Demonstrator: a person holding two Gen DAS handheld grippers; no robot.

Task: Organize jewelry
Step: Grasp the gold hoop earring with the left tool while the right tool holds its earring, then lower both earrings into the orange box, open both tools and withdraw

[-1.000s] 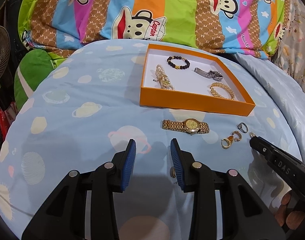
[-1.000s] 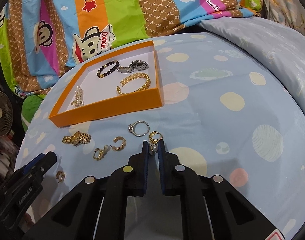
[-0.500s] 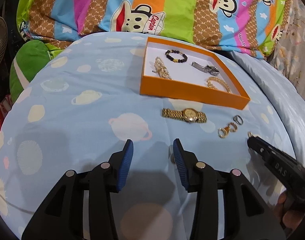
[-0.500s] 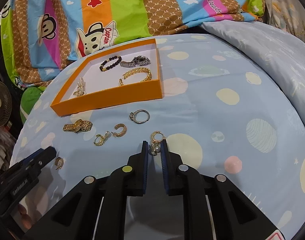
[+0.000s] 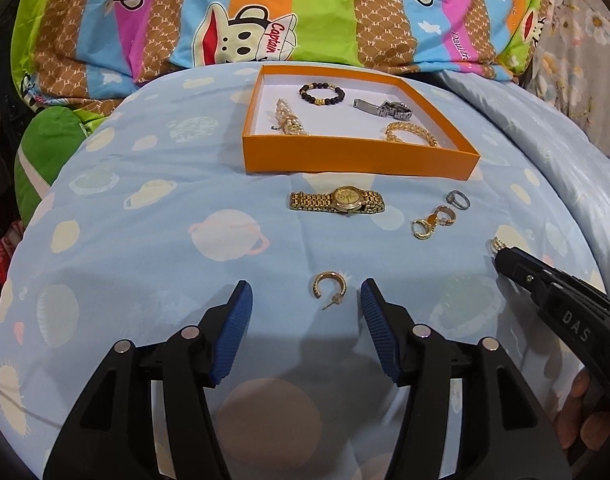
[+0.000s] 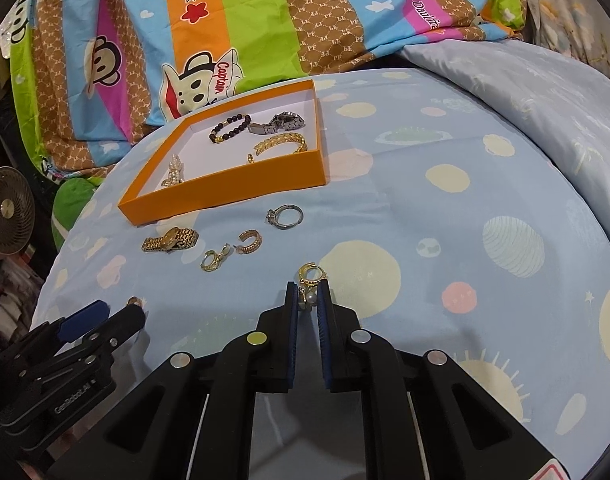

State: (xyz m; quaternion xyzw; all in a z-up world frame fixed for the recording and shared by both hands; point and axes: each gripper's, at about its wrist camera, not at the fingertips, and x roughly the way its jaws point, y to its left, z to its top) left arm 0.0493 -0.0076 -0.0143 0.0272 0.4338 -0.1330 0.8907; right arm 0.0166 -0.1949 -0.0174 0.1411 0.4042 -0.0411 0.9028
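Observation:
An orange tray (image 5: 357,158) (image 6: 225,190) on the blue bedspread holds a bead bracelet (image 5: 322,94), a silver watch (image 5: 383,108), a gold chain bracelet (image 5: 411,134) and a pearl piece (image 5: 289,120). In front lie a gold watch (image 5: 337,202) (image 6: 171,239), small gold earrings (image 5: 431,222) (image 6: 229,250) and a silver ring (image 5: 458,199) (image 6: 285,216). My left gripper (image 5: 305,304) is open around a gold hoop earring (image 5: 331,286). My right gripper (image 6: 307,300) is shut on a gold pearl earring (image 6: 310,282), which also shows in the left wrist view (image 5: 496,245).
A striped monkey-print quilt (image 5: 305,12) is piled behind the tray. A pale blue pillow (image 6: 525,92) lies at the right. A green cushion (image 5: 45,140) and a small fan (image 6: 7,196) are off the left edge of the bed.
My left gripper has opened wider and drawn back, so the gold hoop earring now shows between its fingers. My right gripper stays shut on the pearl earring and has lifted it slightly.

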